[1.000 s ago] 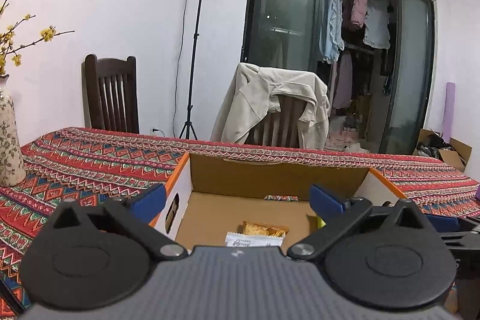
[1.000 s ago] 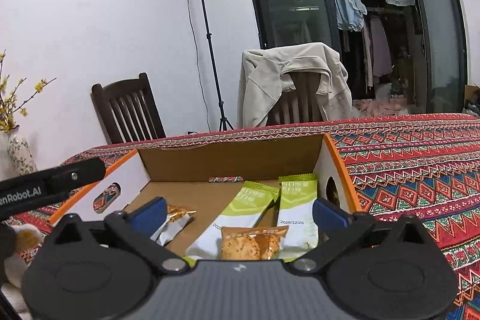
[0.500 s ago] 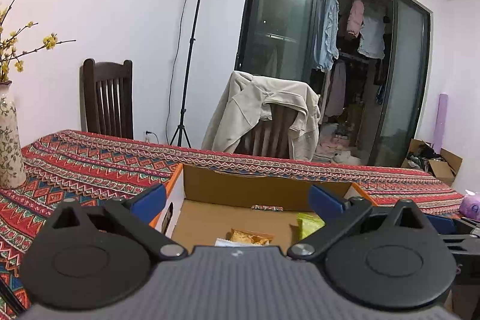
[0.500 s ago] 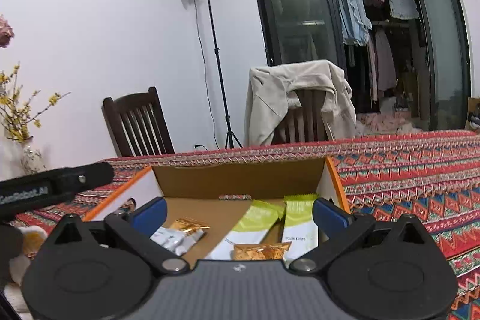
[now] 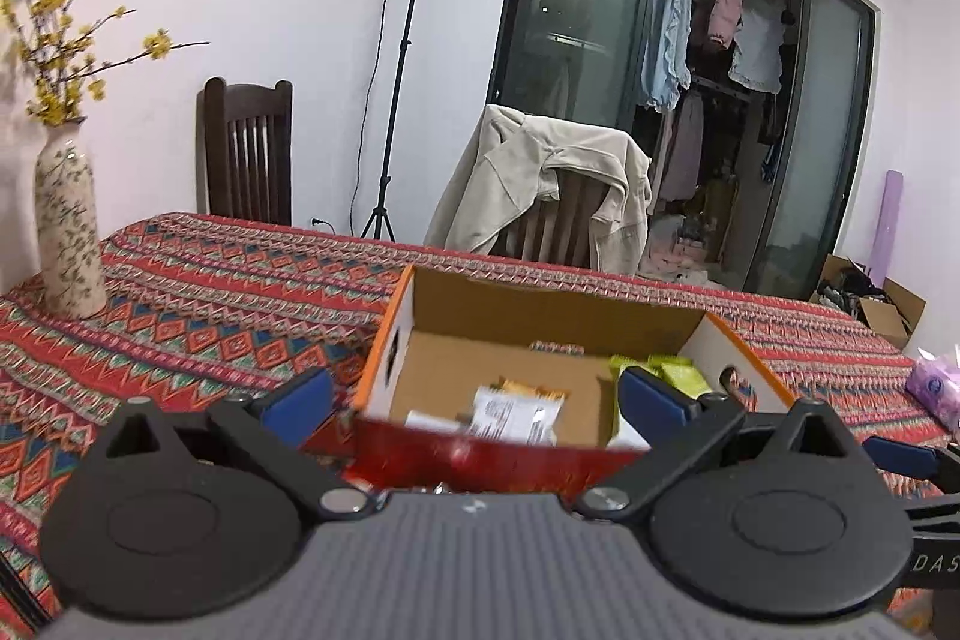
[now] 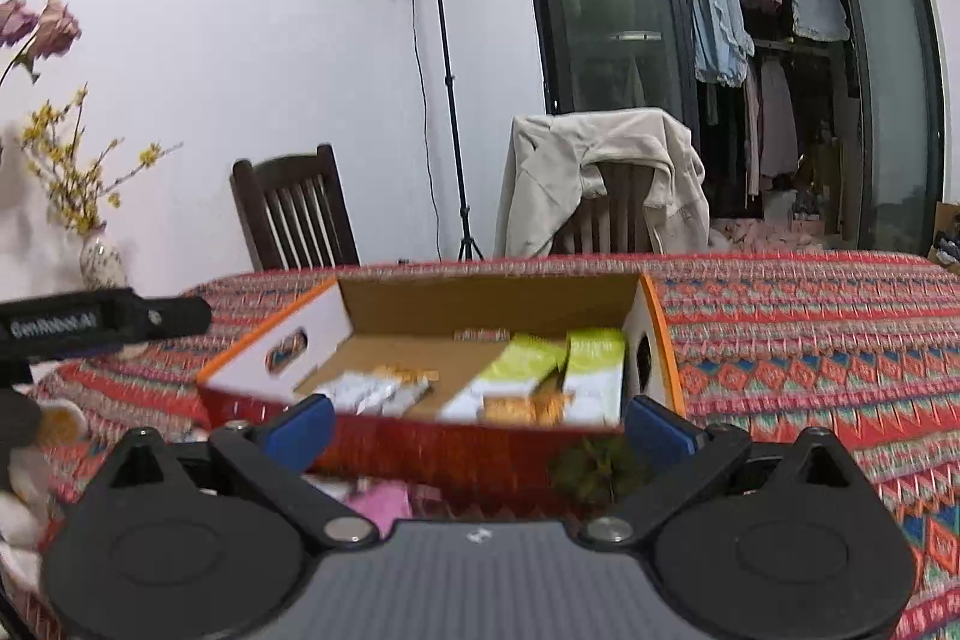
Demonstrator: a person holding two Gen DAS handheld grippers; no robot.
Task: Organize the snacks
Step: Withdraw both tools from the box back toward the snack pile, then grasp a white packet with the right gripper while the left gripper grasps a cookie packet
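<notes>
An open cardboard box (image 5: 396,334) with orange edges and a red front wall (image 6: 456,445) sits on the patterned tablecloth. Inside lie two green packets (image 6: 591,370), a small orange cracker packet (image 6: 525,409) and a white-and-orange packet (image 5: 516,409). My left gripper (image 5: 477,403) is open just in front of the box's near wall, with nothing between its blue pads. My right gripper (image 6: 480,430) is also open and empty, in front of the same wall and further right. The left gripper's black body (image 6: 102,322) shows at the left of the right wrist view.
A vase (image 5: 69,232) of yellow flowers stands at the table's left. A pink tissue pack (image 5: 936,388) lies at the right. A pink item (image 6: 384,502) and a dark green one (image 6: 600,466) lie in front of the box. Two chairs (image 5: 246,154) stand behind the table.
Both grippers have drawn back from over the box towards me. The box's red front wall and the items in front of it have come into view. Both stay open.
</notes>
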